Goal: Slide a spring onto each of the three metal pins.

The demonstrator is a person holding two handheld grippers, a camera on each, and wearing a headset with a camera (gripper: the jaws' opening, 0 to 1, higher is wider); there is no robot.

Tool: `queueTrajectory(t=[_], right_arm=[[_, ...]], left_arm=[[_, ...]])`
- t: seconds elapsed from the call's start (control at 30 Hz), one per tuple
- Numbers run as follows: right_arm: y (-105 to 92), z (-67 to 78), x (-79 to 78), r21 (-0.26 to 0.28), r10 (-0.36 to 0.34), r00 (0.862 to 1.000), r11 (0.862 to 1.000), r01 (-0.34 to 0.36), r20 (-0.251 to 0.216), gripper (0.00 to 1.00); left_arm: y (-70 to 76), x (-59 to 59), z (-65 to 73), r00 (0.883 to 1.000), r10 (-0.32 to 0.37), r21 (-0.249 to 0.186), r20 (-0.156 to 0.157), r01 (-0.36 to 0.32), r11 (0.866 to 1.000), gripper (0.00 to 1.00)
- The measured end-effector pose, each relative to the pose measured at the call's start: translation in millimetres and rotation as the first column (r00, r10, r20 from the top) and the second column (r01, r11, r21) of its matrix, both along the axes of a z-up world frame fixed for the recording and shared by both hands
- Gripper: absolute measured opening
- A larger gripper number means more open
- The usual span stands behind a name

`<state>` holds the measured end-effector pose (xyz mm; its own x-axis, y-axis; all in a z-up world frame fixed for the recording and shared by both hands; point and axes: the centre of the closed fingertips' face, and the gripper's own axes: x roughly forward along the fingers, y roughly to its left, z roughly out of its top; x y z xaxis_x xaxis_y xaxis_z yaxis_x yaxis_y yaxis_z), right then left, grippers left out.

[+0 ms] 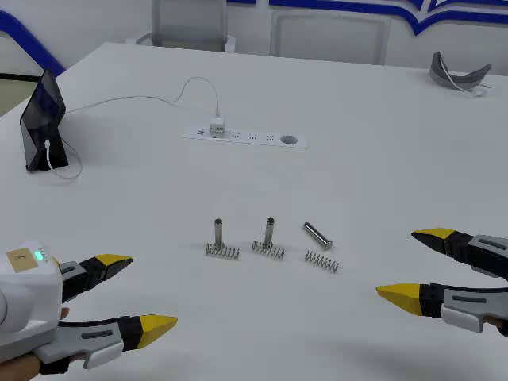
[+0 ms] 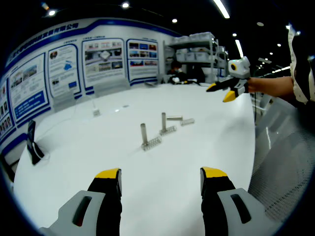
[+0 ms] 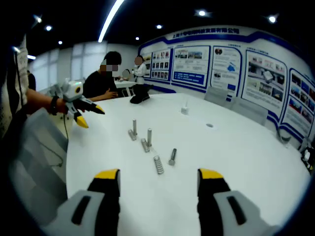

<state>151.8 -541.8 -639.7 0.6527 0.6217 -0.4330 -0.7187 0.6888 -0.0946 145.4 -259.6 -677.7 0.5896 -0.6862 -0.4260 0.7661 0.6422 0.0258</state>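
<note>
Left gripper [image 1: 139, 292] (lower left) and right gripper [image 1: 413, 263] (lower right): jaws were wide open, empty. At centre, two pins [image 1: 218, 230] stood upright, the third pin [image 1: 317, 235] lay flat, springs [image 1: 222, 252] beside each. A careless nudge might topple a pin.

Broad white bench [image 1: 381, 159]. Far centre: flat white power strip [image 1: 244, 136] with a small white charger block [image 1: 217, 125] plugged in. Thin white cable [image 1: 135, 99] running leftward toward a black tablet [image 1: 44, 111], propped upright near the left edge. Beyond the far edge: two grey chairs [image 1: 189, 24]. Far right: curved grey band [image 1: 459, 75]. On the wall: blue-bordered posters [image 2: 103, 56].
</note>
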Motion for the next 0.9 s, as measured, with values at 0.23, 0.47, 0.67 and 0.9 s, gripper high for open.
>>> queueTrajectory(t=[0.23,0.47,0.67,0.9], right_arm=[[0.1,-0.5,0.8,0.000,-0.002,1.000,1.000,0.002,-0.003,0.64],[3.0,-2.0,3.7,0.000,0.003,1.000,1.000,-0.003,-0.011,0.63],[5.9,-1.8,12.4,-0.001,0.005,1.000,1.000,-0.005,-0.019,0.60],[10.9,0.6,28.9,-0.008,-0.001,1.000,1.000,0.001,-0.025,0.55]], left_arm=[[-1.3,-1.6,-2.2,1.000,-0.003,0.005,-0.005,0.003,1.000,0.66],[-2.0,-1.4,-1.6,1.000,0.003,0.005,-0.005,-0.003,1.000,0.66],[-4.1,-1.2,-2.1,1.000,0.002,0.009,-0.008,-0.002,1.000,0.66],[-4.5,0.1,-1.3,1.000,0.005,0.009,-0.006,-0.005,1.000,0.66]])
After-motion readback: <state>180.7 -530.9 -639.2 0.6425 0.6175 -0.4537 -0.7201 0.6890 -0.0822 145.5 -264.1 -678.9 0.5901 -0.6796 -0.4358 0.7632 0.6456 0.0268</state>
